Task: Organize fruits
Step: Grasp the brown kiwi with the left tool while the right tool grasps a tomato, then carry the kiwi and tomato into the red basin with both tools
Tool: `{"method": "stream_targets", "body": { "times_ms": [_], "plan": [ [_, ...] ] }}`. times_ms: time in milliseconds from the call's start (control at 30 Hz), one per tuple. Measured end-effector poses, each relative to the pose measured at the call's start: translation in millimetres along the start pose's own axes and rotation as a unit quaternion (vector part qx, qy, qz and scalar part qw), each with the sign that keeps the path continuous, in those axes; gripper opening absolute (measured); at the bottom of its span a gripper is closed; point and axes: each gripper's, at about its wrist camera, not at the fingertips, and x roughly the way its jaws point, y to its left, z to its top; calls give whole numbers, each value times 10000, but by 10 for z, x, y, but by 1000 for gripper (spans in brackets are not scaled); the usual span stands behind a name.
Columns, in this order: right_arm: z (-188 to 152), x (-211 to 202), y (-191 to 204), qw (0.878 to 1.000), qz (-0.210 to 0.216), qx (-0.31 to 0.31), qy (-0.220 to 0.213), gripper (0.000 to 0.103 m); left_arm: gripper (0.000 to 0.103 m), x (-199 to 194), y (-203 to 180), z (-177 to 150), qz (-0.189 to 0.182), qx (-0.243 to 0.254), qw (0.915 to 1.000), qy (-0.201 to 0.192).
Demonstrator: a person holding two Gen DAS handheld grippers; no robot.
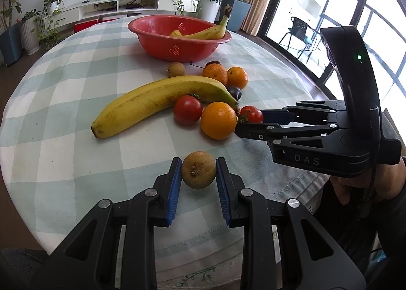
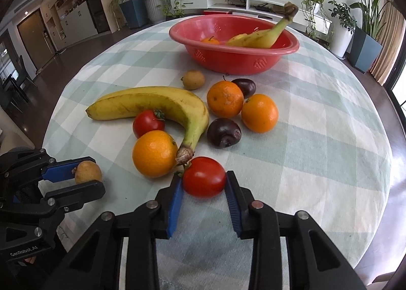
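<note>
My left gripper is shut on a brown round fruit resting low at the table's near edge; the fruit also shows in the right wrist view. My right gripper is shut on a red tomato, which touches the stem of a loose banana. A red basket at the far side holds a banana and an orange. Oranges, a second tomato, dark plums and another brown fruit lie loose between.
The round table has a green-and-white checked cloth. Its edge curves close on all sides. Potted plants, a white TV shelf and windows stand beyond the table.
</note>
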Motion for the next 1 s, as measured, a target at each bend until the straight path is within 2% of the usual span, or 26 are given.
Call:
{"method": "stream_targets", "body": {
  "times_ms": [300, 533, 700, 867, 1000],
  "plan": [
    [-125, -172, -70, 9994, 187, 273, 42, 35, 25, -30, -8, 22, 10, -6, 10000, -16],
    [-100, -480, -203, 9972, 355, 582, -305, 35, 25, -143, 30, 162, 47, 39, 9999, -157],
    [125, -730, -359, 9937, 340, 697, -811, 35, 25, -256, 106, 456, 122, 133, 9992, -368],
    [509, -912, -474, 9908, 240, 590, -1195, 35, 25, -303, 179, 917, 223, 345, 9975, -572],
    [876, -872, -524, 9900, 338, 484, -1278, 35, 25, -167, 250, 1313, 311, 485, 9967, -567]
  ]
}}
